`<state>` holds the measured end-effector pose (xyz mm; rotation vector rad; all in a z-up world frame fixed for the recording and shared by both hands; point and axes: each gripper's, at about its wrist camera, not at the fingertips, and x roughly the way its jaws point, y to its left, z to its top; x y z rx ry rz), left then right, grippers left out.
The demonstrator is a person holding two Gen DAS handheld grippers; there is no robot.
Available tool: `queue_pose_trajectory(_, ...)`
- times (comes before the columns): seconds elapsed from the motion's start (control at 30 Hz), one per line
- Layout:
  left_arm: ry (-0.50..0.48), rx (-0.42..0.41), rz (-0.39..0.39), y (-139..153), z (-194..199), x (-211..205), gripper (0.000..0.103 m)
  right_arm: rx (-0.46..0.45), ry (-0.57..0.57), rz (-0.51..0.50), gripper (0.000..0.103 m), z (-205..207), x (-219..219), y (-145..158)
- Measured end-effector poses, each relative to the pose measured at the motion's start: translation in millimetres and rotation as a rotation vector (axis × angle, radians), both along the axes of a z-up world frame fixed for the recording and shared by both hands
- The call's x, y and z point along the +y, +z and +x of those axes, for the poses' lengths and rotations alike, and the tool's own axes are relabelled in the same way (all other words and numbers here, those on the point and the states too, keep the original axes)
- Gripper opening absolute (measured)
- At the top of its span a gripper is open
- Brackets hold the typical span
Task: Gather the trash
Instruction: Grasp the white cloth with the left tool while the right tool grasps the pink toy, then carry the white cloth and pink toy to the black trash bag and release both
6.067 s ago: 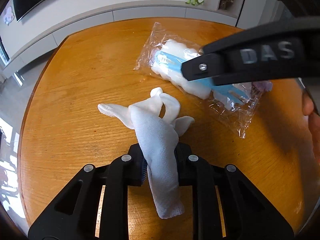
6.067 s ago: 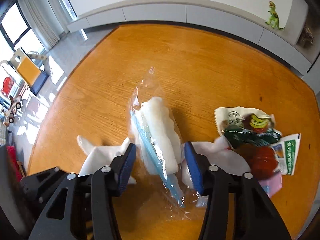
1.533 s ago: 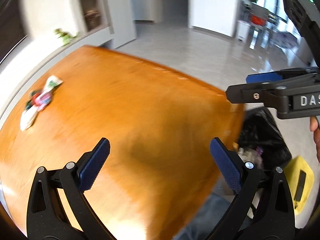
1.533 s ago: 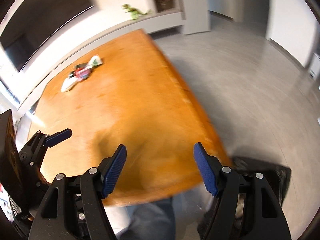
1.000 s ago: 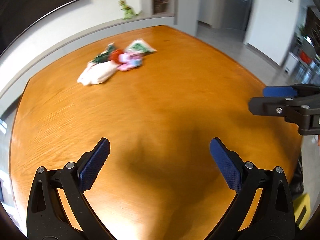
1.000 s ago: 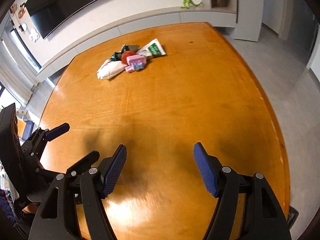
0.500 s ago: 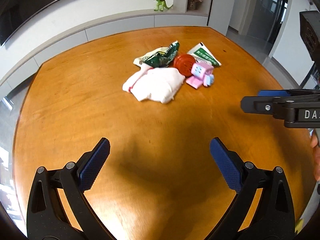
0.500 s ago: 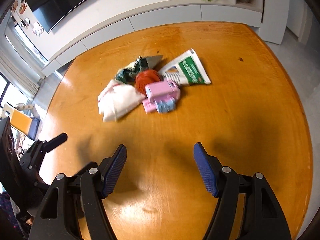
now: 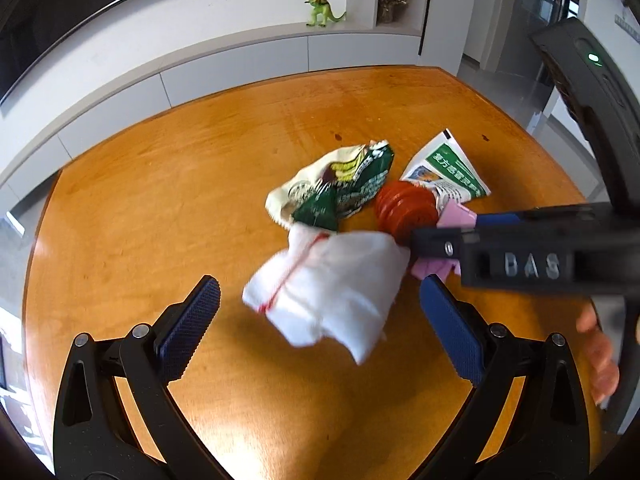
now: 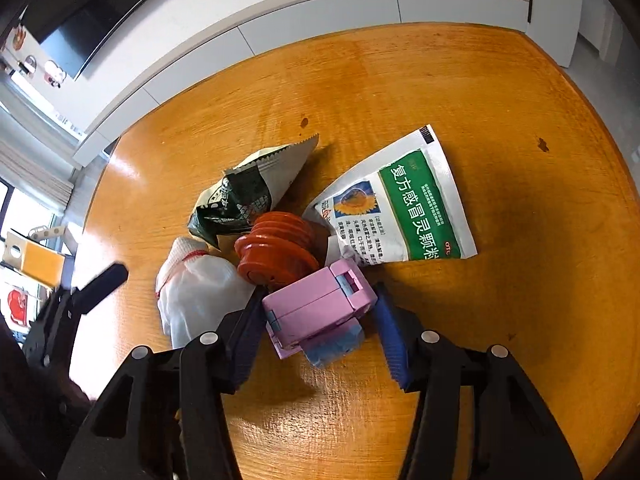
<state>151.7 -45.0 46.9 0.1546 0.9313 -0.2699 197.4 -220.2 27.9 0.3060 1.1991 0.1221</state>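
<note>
The right gripper is seen closing around a pink box, the jaws set either side of it though contact by the pads cannot yet be confirmed; the left gripper is held spread wide, with a white bundle lying just ahead of its fingers and untouched. Half a second earlier both tools were held well short of the pile over bare wood, and a second before that they were turned toward a black bin bag beside the table; a fresh round of collection is judged to have begun. Just beyond the box, a red ribbed disc is shown touching it and the bundle. Farther back lie a crumpled green wrapper and a flat green-and-white sachet, both yet to be gathered. A toy dinosaur is visible on the far ledge.
</note>
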Motion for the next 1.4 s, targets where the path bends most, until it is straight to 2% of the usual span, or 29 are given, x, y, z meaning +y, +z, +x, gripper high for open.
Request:
queue_pose_trajectory(0.1, -0.012, 0.017, 0.027, -6, 11, -7, 0.097, -0.006, 0.003, 0.027, 0.054, -14, -6, 2)
queue_pose_trajectory(0.17, -0.007, 0.029, 0.042, -13, 14, -9, 0.09, -0.008, 0.005, 0.034, 0.054, -21, -11, 1)
queue_pose_trajectory(0.2, -0.014, 0.051, 0.049, -19, 17, -11, 0.076, -0.007, 0.005, 0.039, 0.054, -25, -15, 0)
queue_pose_trajectory(0.23, -0.011, 0.066, 0.052, -23, 19, -13, 0.069, -0.008, 0.004, 0.043, 0.054, -30, -17, 1)
queue_pose_trajectory(0.27, -0.004, 0.049, 0.038, -23, 18, -11, 0.065, -0.007, 0.004, 0.044, 0.054, -33, -19, 1)
queue_pose_trajectory(0.3, -0.007, 0.045, 0.035, -22, 16, -11, 0.052, -0.006, 0.003, 0.051, 0.054, -41, -22, 2)
queue_pose_trajectory(0.33, -0.006, 0.041, 0.037, -20, 13, -12, 0.033, -0.005, 0.003, 0.054, 0.054, -41, -22, 0)
queue_pose_trajectory(0.4, 0.009, 0.046, 0.037, -17, 7, -11, 0.025, -0.006, -0.001, 0.061, 0.054, -55, -25, 2)
queue_pose_trajectory(0.67, 0.0, 0.036, -0.039, -9, -43, 3, 0.022, -0.016, -0.015, 0.083, 0.054, -106, -40, 11)
queue_pose_trajectory(0.97, -0.078, 0.01, -0.038, 1, -121, -19, 0.022, -0.04, -0.06, 0.092, 0.054, -176, -62, 25)
queue_pose_trajectory(1.17, -0.122, -0.006, -0.048, 8, -157, -54, 0.022, -0.058, -0.099, 0.089, 0.054, -216, -75, 29)
queue_pose_trajectory(1.4, -0.235, -0.033, -0.056, 21, -205, -114, 0.022, -0.106, -0.167, 0.077, 0.054, -281, -103, 43)
